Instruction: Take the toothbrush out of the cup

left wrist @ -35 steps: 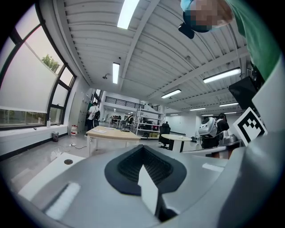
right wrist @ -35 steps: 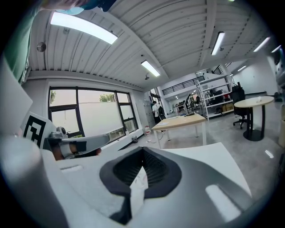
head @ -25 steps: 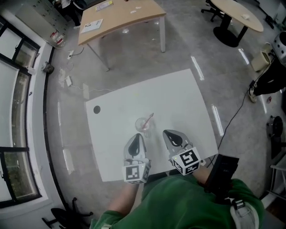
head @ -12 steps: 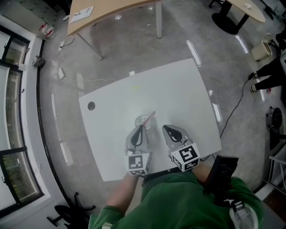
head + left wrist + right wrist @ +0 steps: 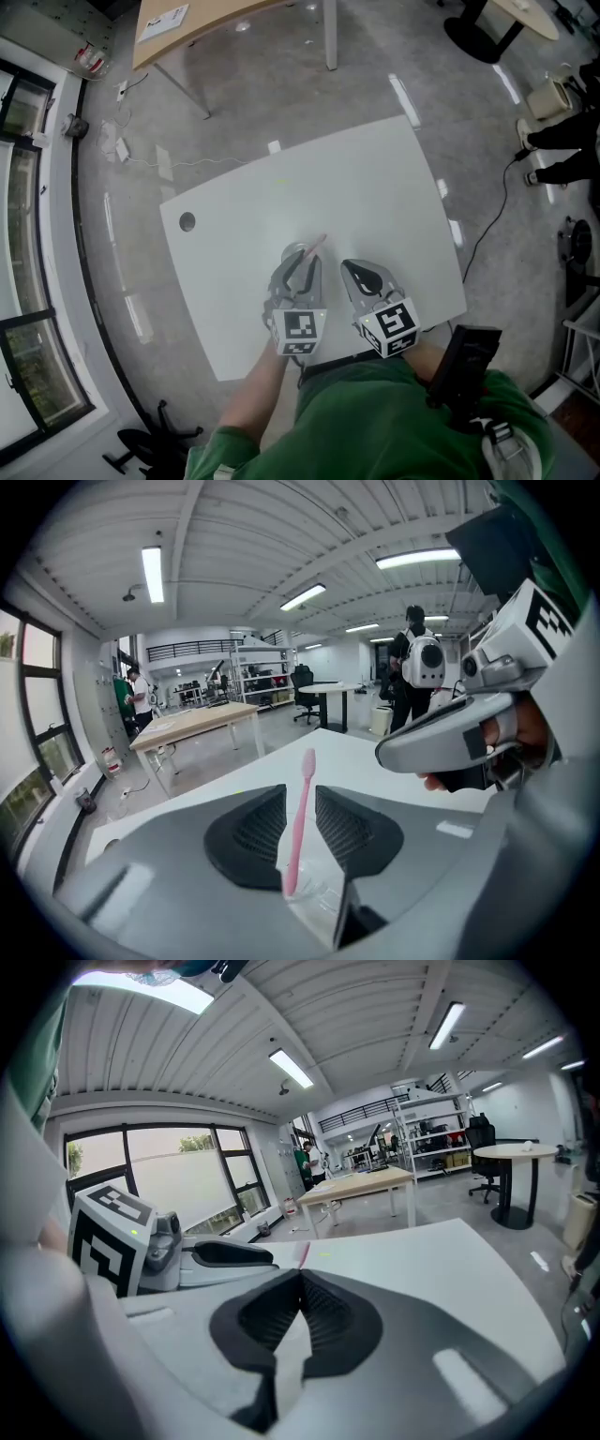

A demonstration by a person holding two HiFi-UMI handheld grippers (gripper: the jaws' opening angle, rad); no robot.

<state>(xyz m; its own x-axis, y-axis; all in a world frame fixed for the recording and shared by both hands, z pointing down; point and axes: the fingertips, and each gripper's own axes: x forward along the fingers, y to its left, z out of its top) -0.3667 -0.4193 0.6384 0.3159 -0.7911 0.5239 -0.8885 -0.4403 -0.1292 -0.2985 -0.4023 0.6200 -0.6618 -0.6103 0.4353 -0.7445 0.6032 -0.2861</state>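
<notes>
Left gripper view: pink toothbrush (image 5: 298, 827) stands in the clear cup (image 5: 317, 904), both between the jaws of the left gripper (image 5: 300, 794), just spread apart, nothing pinched. Right gripper (image 5: 298, 1283) sits just beside, clenched empty. Cup's near the white table (image 5: 375, 187)'s front edge, loads of bare top beyond.

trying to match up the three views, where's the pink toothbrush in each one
head view: toothbrush near picture centre, slanting up to the right.
left gripper view: toothbrush dead centre, near upright, foot in the clear cup.
right gripper view: toothbrush only a thin pink sliver at centre, apparently its tip.
shared landmark: the white table under it, in all three views.
</notes>
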